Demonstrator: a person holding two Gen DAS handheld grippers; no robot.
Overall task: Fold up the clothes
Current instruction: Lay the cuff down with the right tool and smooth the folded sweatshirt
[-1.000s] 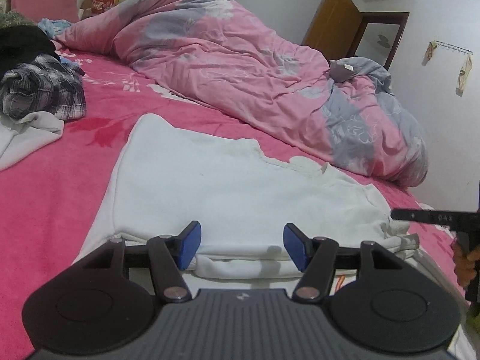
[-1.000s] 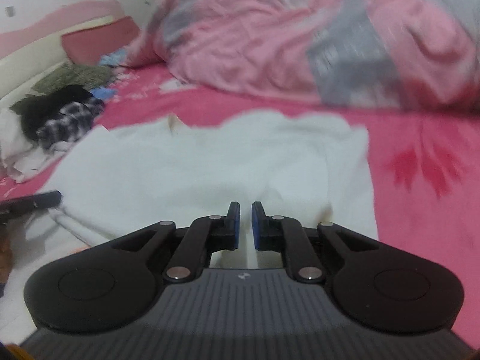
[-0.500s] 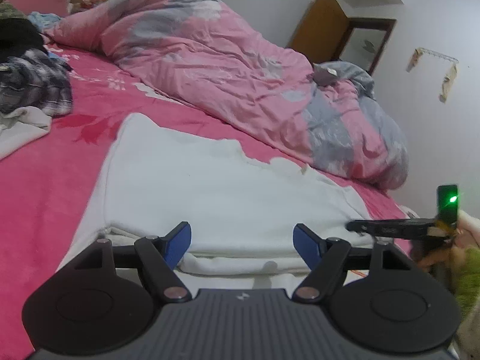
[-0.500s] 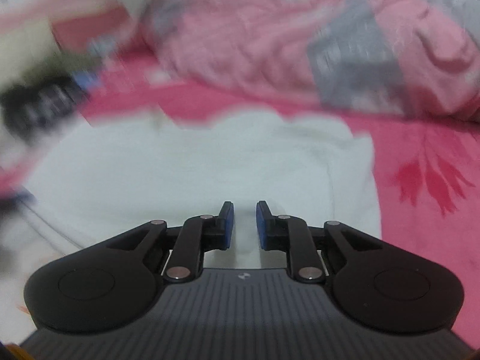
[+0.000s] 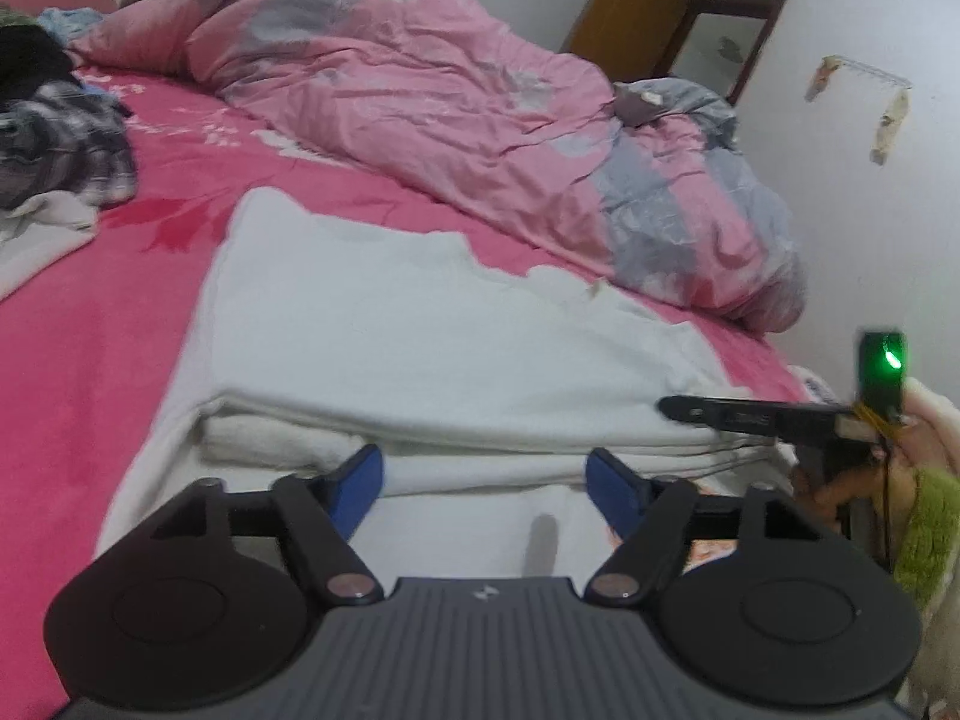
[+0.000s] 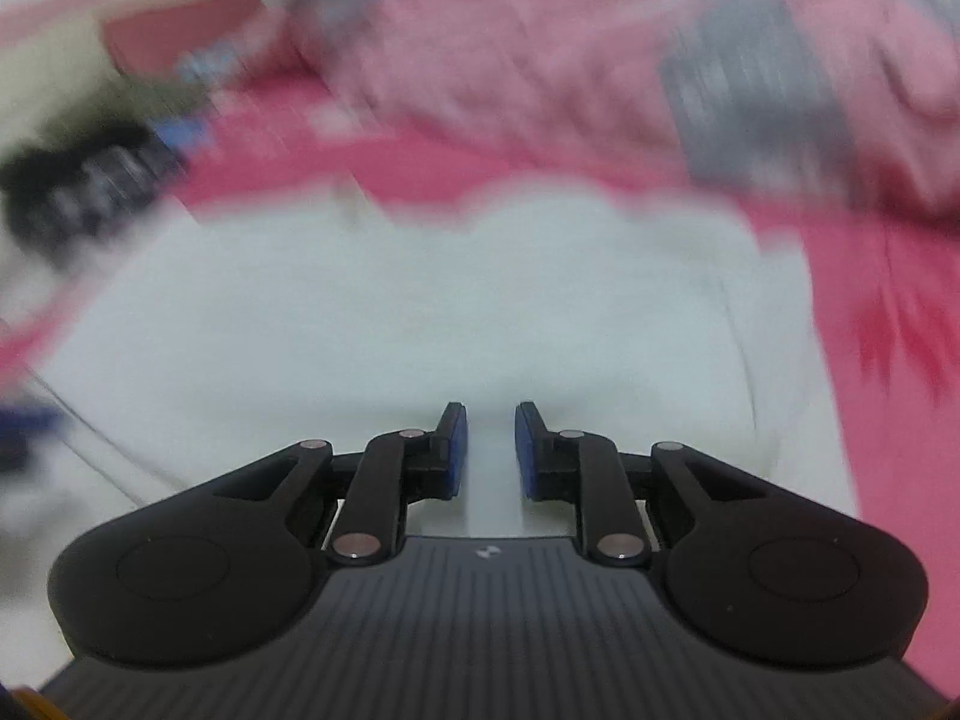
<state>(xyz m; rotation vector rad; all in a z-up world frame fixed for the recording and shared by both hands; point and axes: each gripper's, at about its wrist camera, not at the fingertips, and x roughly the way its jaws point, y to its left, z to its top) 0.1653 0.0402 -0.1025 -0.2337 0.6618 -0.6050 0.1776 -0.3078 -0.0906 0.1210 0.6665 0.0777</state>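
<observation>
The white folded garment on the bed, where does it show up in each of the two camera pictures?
Left wrist view: the white folded garment fills the middle, its stacked folded edge just beyond the open left gripper.
Right wrist view: it spreads blurred across the centre, behind the right gripper.
Shared landmark: the crumpled pink and grey duvet, lying beyond the garment in both.

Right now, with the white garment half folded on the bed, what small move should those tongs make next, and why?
Probably ease the left tongs forward onto the near folded edge of the white garment and close. They stand open with nothing between them, just short of that stacked edge. The right tongs, which have just been opening a little, are also empty over the same cloth.
</observation>
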